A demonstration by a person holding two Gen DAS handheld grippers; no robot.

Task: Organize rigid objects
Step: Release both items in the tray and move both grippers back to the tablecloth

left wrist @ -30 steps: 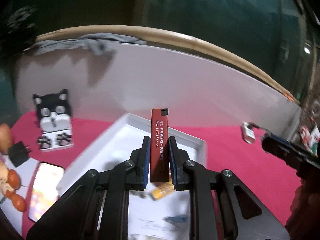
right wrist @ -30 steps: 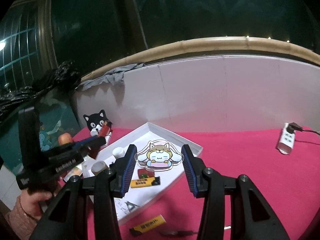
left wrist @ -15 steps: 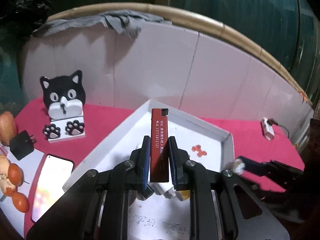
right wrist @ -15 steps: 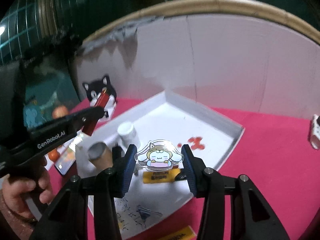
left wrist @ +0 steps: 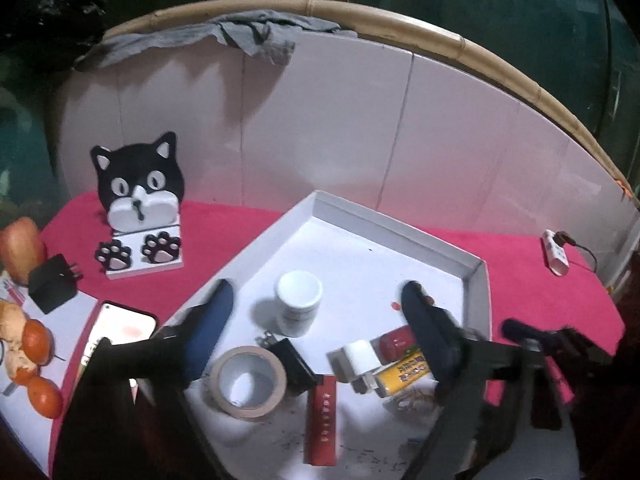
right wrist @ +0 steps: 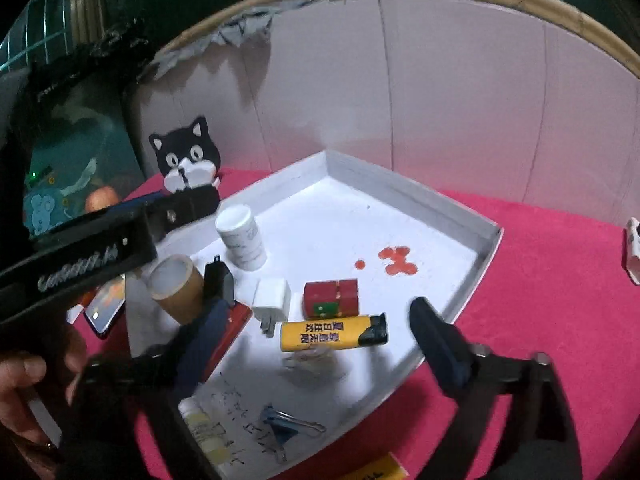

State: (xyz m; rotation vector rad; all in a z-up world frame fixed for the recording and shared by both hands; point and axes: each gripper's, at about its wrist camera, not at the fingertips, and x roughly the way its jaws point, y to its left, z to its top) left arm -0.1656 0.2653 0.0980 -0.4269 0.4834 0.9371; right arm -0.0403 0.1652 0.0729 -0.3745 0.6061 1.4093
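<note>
Left wrist view, red lighter: the flat red lighter (left wrist: 321,420) lies on the white tray (left wrist: 392,220) floor near its front edge, between the tape roll (left wrist: 248,380) and the yellow lighter (left wrist: 404,372); a second ago it stood upright, pinched in the left claw (left wrist: 316,308).
Left claw: its jaws have just been opening and now stand wide, nothing between the pads.
Right claw: the right claw (right wrist: 316,324) has also just been opening and stands wide; the clear acrylic cartoon figure (right wrist: 312,364) it held half a second ago now lies flat on the tray floor below the yellow lighter (right wrist: 332,334), blurred.
Only in the right wrist view: a blue binder clip (right wrist: 284,428) and a small pale tube (right wrist: 200,428) near the tray's front edge, the red cube (right wrist: 330,298) in full, a hand (right wrist: 24,392) on the left claw's handle.
Only in the left wrist view: a phone (left wrist: 120,332), a black charger (left wrist: 54,282) and orange fruits (left wrist: 38,364) by the table's left edge.
Shapes and surfaces: white cylindrical jar (left wrist: 298,302), cardboard-brown tape ring, boxy white plug (right wrist: 272,298), black plug (left wrist: 292,364); red stains (right wrist: 396,260) on the tray; fuzzy pink table (right wrist: 560,300) cover; black-and-white cat stand (left wrist: 140,204) beyond the tray's left edge.
</note>
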